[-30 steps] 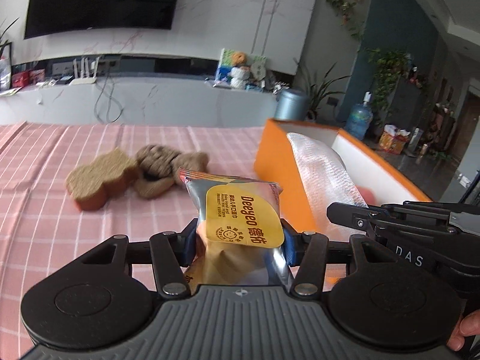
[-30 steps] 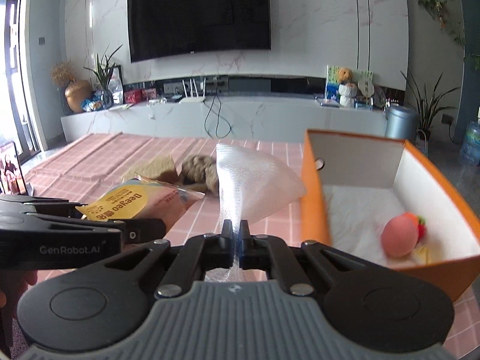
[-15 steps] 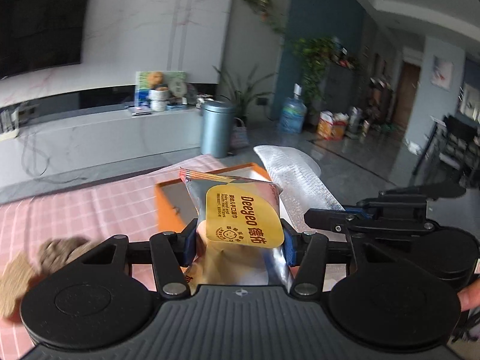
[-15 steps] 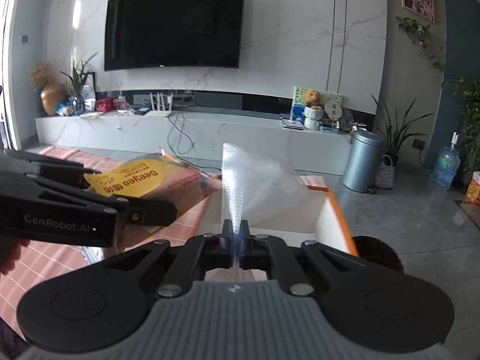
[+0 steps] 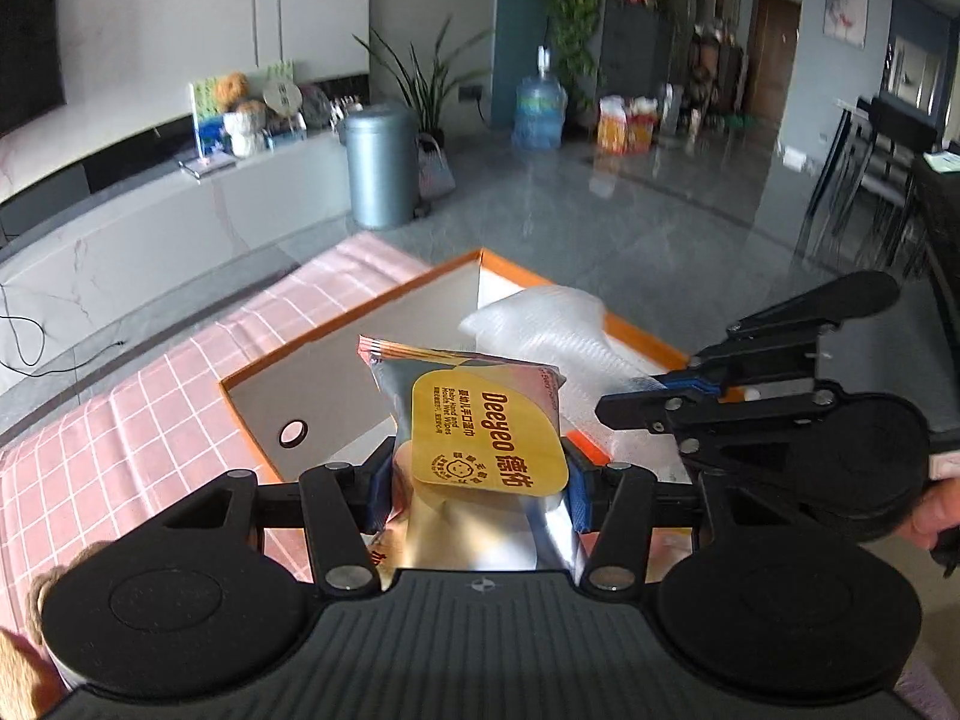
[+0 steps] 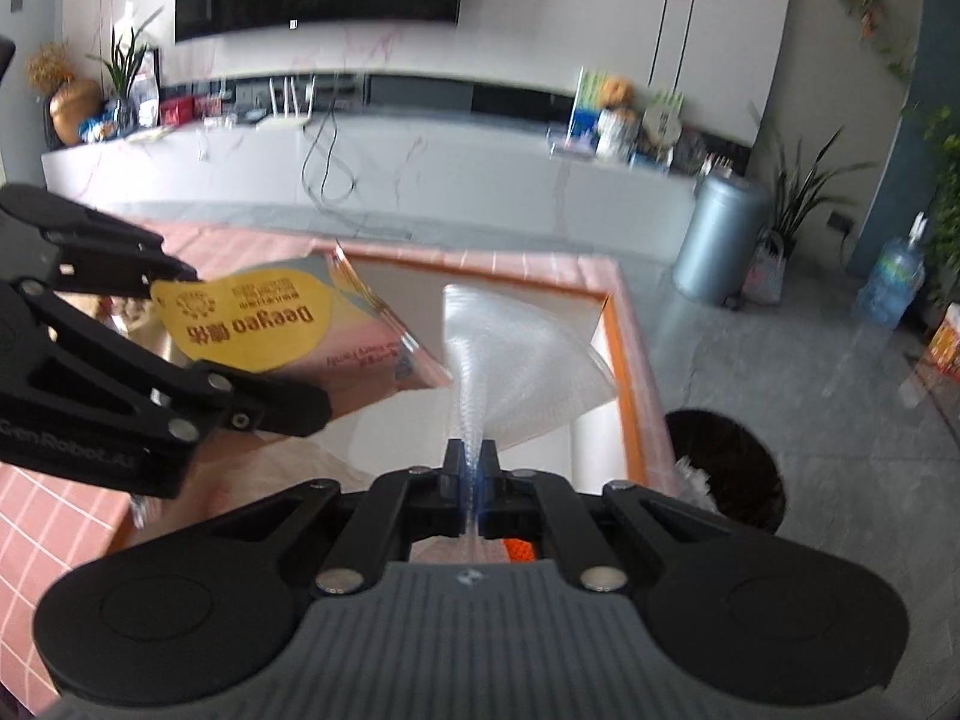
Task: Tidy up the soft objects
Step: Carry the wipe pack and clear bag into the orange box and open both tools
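Two handheld grippers are held side by side above an orange box (image 5: 636, 333) with white inner walls, which sits on a table covered by a pink checked cloth (image 5: 120, 420). The left gripper (image 5: 480, 480) clamps a pack of wet wipes (image 5: 474, 414) between its blue-padded fingers (image 5: 378, 489); the pack stands upright, its yellow label facing the camera, and it hangs over the near part of the box. From the right wrist view the same pack (image 6: 288, 324) shows to the left, tilted, with the black frame of the left gripper below it. The right gripper (image 6: 471, 468) has its fingers pressed together on the gathered end of a piece of bubble wrap (image 6: 516, 372), which fans out upward above the far corner of the box (image 6: 624, 372). In the left wrist view this wrap (image 5: 552, 324) shows as a white puffy bundle behind the wipes, with the right gripper (image 5: 654, 396) entering from the right. A round hole (image 5: 292, 433) pierces one white box wall. Beyond the table are grey floor and a grey bin (image 5: 381, 165)
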### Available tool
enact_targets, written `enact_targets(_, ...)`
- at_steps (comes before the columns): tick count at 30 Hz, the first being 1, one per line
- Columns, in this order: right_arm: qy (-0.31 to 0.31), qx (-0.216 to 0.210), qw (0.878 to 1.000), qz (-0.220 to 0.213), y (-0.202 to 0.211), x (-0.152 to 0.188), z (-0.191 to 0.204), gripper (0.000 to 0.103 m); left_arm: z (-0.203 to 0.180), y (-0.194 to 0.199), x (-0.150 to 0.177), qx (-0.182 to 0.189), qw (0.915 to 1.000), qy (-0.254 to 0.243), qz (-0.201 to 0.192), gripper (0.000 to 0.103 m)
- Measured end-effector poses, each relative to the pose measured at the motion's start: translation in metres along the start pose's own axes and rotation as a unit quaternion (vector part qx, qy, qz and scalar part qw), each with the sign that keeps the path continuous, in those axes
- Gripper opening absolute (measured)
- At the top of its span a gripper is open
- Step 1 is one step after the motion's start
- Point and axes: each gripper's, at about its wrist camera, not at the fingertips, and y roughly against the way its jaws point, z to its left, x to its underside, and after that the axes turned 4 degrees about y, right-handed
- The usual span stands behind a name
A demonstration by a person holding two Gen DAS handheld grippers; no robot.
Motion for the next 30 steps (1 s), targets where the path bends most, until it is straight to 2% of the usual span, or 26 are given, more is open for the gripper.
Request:
enact_targets(8, -0.019, -0.033, 0.996, 0.077, -0.077, -0.011, -0.028, 0.001, -0.003, -0.040, -0.006, -0.012, 0.9961, -0.073, 0.049, 0.061)
enact_targets(13, -0.036, -0.040, 0.992, 0.111, -0.102, -0.008, -0.036, 0.006, -0.001, -0.066, -0.010, -0.022, 0.9936, -0.069, 0.086, 0.061)
enact_targets(14, -0.039, -0.043, 0.991, 0.117, -0.105, -0.006, -0.036, 0.009, 0.000, -0.069, -0.010, -0.025, 0.9931, -0.068, 0.092, 0.061)
enact_targets(20, -0.026, -0.052, 0.993, 0.107, -0.101, 0.001, -0.029, 0.026, 0.003, -0.085, -0.012, -0.052, 0.9860, -0.083, 0.135, 0.061)
enact_targets(23, -0.021, -0.053, 0.994, 0.098, -0.097, 0.002, -0.027, 0.031, 0.002, -0.092, -0.009, -0.063, 0.9824, -0.092, 0.150, 0.061)
enact_targets(30, -0.002, -0.045, 0.995, 0.093, -0.092, 0.001, -0.023, 0.042, 0.009, -0.089, -0.007, -0.056, 0.9856, -0.069, 0.143, 0.068)
